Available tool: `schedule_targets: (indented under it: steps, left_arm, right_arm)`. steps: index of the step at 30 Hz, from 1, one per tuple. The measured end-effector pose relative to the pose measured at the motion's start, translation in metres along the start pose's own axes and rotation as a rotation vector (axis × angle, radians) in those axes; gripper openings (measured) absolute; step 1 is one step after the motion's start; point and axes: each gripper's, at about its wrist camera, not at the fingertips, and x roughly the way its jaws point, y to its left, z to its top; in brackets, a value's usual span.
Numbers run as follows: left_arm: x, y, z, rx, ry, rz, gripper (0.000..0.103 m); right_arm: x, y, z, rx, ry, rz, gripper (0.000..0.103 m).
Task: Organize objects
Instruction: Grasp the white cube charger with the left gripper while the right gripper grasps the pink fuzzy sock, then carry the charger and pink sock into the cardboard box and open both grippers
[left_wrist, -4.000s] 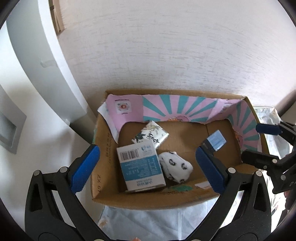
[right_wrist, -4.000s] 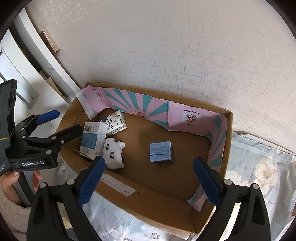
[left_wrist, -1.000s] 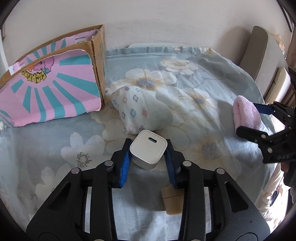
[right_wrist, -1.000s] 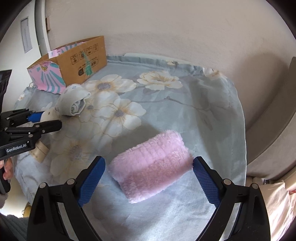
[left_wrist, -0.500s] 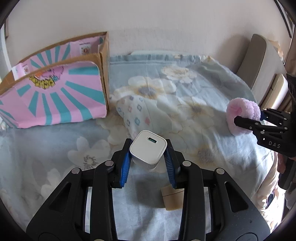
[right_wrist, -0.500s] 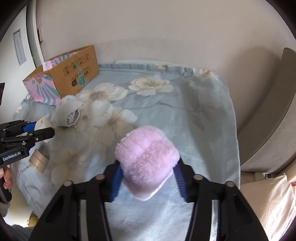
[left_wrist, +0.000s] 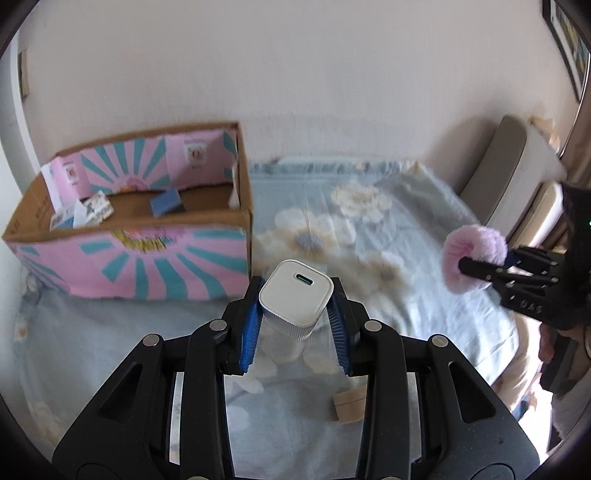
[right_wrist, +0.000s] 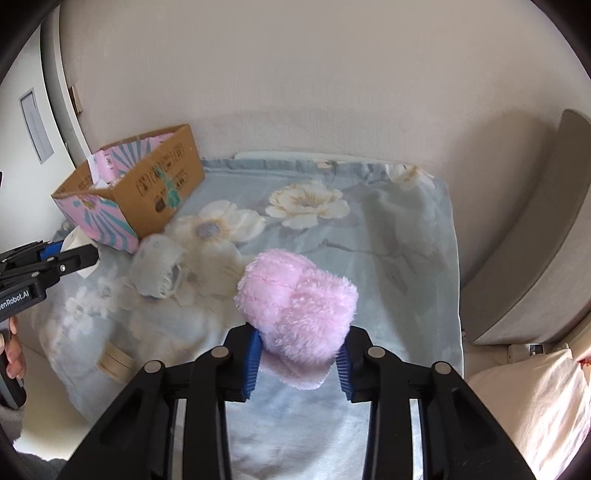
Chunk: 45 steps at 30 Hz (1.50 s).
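My left gripper (left_wrist: 293, 314) is shut on a white USB charger (left_wrist: 295, 295), held above the floral cloth (left_wrist: 388, 236). To its left stands the cardboard box (left_wrist: 243, 192) with pink and teal flaps, holding a small blue box (left_wrist: 166, 203) and white packets (left_wrist: 86, 214). My right gripper (right_wrist: 297, 356) has its jaws closing tight on a pink fluffy roll (right_wrist: 295, 299), pads pressing its sides, lifted off the cloth. In the left wrist view the same pink fluffy roll (left_wrist: 474, 254) hangs at the far right. The left gripper (right_wrist: 70, 256) shows at the left edge, near the box (right_wrist: 162, 184).
A rolled pale sock (right_wrist: 159, 269) lies on the cloth (right_wrist: 388, 258) near the box corner. A roll of tan tape (right_wrist: 114, 360) sits at the cloth's near left edge, and the same tape (left_wrist: 349, 404) shows in the left wrist view. A beige cushioned seat (right_wrist: 535, 258) borders the right side; a wall runs behind.
The right gripper closed on the pink roll and lifted it off the cloth. Both grippers rose with their loads, and the left view now looks into the box.
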Motion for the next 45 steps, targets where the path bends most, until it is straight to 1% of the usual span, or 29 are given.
schedule_targets:
  steps: [4, 9, 15, 20, 25, 30, 33, 36, 38, 39, 41, 45]
  left_arm:
    - [-0.015, 0.014, 0.023, 0.000, -0.013, -0.008, 0.031]
    - [-0.029, 0.037, 0.056, -0.004, -0.031, 0.006, 0.031]
    - [-0.032, 0.082, 0.093, -0.038, -0.038, 0.026, 0.031]
    - [-0.025, 0.126, 0.115, -0.057, -0.034, 0.059, 0.031]
    - [-0.013, 0.163, 0.130, -0.057, -0.007, 0.087, 0.031]
    - [0.010, 0.198, 0.138, -0.056, 0.042, 0.093, 0.031]
    - [0.023, 0.213, 0.140, -0.060, 0.058, 0.083, 0.031]
    - [0.036, 0.220, 0.140, -0.039, 0.071, 0.083, 0.031]
    - [0.047, 0.225, 0.139, -0.033, 0.092, 0.075, 0.025]
    - [0.052, 0.228, 0.138, -0.033, 0.100, 0.073, 0.024]
    - [0.058, 0.231, 0.136, -0.031, 0.112, 0.068, 0.024]
    - [0.065, 0.235, 0.133, -0.032, 0.140, 0.071, 0.024]
  right_arm:
    - [-0.009, 0.013, 0.021, -0.001, -0.009, 0.012, 0.032]
    - [-0.016, 0.036, 0.056, -0.016, -0.029, 0.036, 0.032]
    - [-0.018, 0.072, 0.110, -0.051, -0.066, 0.070, 0.032]
    - [-0.006, 0.108, 0.145, -0.062, -0.080, 0.115, 0.032]
    - [0.017, 0.149, 0.172, -0.096, -0.052, 0.156, 0.032]
    - [0.046, 0.184, 0.191, -0.123, 0.002, 0.182, 0.032]
    - [0.065, 0.204, 0.197, -0.129, 0.033, 0.181, 0.032]
    - [0.084, 0.217, 0.199, -0.115, 0.065, 0.198, 0.032]
    - [0.096, 0.225, 0.197, -0.111, 0.087, 0.205, 0.032]
    - [0.101, 0.229, 0.196, -0.112, 0.098, 0.206, 0.032]
    - [0.112, 0.234, 0.195, -0.110, 0.121, 0.209, 0.032]
    - [0.121, 0.237, 0.192, -0.105, 0.150, 0.214, 0.032]
